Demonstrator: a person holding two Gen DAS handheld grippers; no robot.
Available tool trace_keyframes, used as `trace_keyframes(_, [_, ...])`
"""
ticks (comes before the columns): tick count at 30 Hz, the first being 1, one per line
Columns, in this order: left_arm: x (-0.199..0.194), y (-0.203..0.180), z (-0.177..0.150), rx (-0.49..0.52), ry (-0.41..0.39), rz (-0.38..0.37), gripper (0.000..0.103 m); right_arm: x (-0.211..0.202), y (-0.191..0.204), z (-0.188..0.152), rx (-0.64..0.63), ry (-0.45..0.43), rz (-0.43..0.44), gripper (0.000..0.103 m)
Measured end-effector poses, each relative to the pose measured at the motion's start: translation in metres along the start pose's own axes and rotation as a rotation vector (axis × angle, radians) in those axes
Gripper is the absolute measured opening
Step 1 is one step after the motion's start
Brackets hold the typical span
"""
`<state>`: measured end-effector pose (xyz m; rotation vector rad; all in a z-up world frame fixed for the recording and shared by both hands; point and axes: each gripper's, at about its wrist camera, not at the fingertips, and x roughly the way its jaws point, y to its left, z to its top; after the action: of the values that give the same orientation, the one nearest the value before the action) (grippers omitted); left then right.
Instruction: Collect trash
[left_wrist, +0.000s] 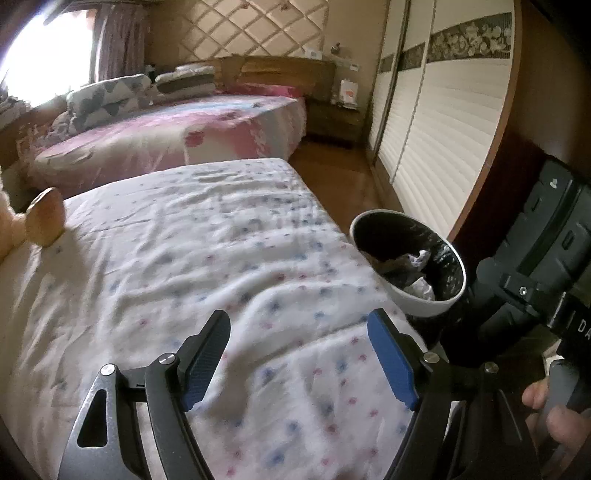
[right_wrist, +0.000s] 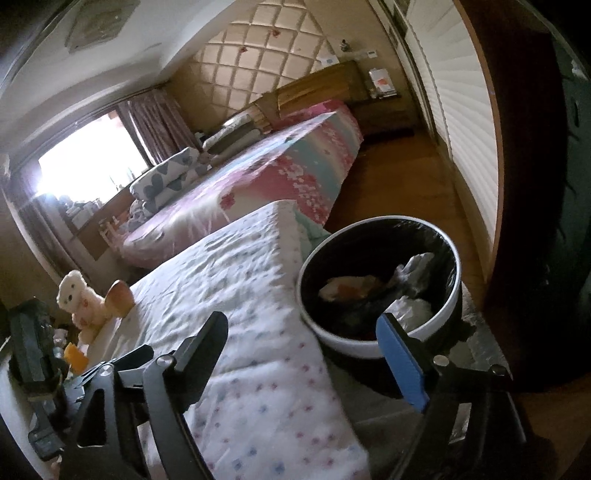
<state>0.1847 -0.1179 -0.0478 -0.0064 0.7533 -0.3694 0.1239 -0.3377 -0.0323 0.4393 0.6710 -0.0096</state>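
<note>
A white bin with a black liner (left_wrist: 410, 258) (right_wrist: 380, 280) stands on the floor at the right side of the small bed. Crumpled white paper (right_wrist: 417, 266) and an orange-and-white wrapper (right_wrist: 351, 286) lie inside it. My left gripper (left_wrist: 299, 332) hangs open over the white dotted quilt (left_wrist: 192, 251), with nothing between its fingers. My right gripper (right_wrist: 303, 334) is open and empty too, straddling the bed's edge and the bin's near rim. Its blue pad (right_wrist: 400, 365) overlaps the bin's rim in the picture. The right gripper's body (left_wrist: 535, 280) shows at the right of the left wrist view.
A plush toy (right_wrist: 79, 299) and a tan heart-shaped cushion (left_wrist: 46, 216) sit at the quilt's left edge. A larger bed with pink covers (left_wrist: 166, 136) lies beyond. White louvred wardrobe doors (left_wrist: 443, 140) line the right wall, with wooden floor (right_wrist: 399, 192) between. A hand (left_wrist: 554, 410) shows bottom right.
</note>
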Motion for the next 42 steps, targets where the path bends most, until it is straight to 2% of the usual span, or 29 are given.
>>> trace_keyframes(5, [-0.031, 0.01, -0.018, -0.013, -0.049, 0.022, 0.077, -0.008, 0.016, -0.018, -0.042, -0.015, -0.002, 0.087])
trace_keyframes(9, [-0.064, 0.015, -0.027, -0.006, -0.124, 0.048, 0.077, -0.019, 0.035, -0.025, -0.104, -0.047, -0.002, 0.087])
trace_keyframes(11, [-0.087, 0.017, -0.031, 0.003, -0.186, 0.071, 0.082, -0.032, 0.048, -0.025, -0.14, -0.091, 0.013, 0.087])
trace_keyframes(12, [-0.097, 0.018, -0.034, 0.005, -0.214, 0.09, 0.089, -0.039, 0.054, -0.024, -0.159, -0.117, 0.015, 0.088])
trace_keyframes(13, [-0.105, 0.019, -0.039, 0.003, -0.237, 0.111, 0.099, -0.05, 0.063, -0.024, -0.19, -0.163, 0.018, 0.095])
trace_keyframes(14, [-0.114, 0.021, -0.045, -0.004, -0.26, 0.133, 0.103, -0.058, 0.069, -0.024, -0.21, -0.199, 0.015, 0.103])
trace_keyframes(16, [-0.126, 0.023, -0.056, -0.017, -0.288, 0.172, 0.103, -0.067, 0.076, -0.027, -0.235, -0.244, 0.008, 0.103])
trace_keyframes(19, [-0.13, 0.025, -0.068, -0.028, -0.287, 0.213, 0.103, -0.068, 0.086, -0.034, -0.272, -0.265, 0.009, 0.103])
trace_keyframes(25, [-0.137, 0.028, -0.08, -0.044, -0.292, 0.26, 0.103, -0.058, 0.094, -0.049, -0.297, -0.25, 0.017, 0.103])
trace_keyframes(42, [-0.135, 0.035, -0.081, -0.04, -0.323, 0.281, 0.103, -0.057, 0.107, -0.06, -0.339, -0.261, 0.014, 0.103])
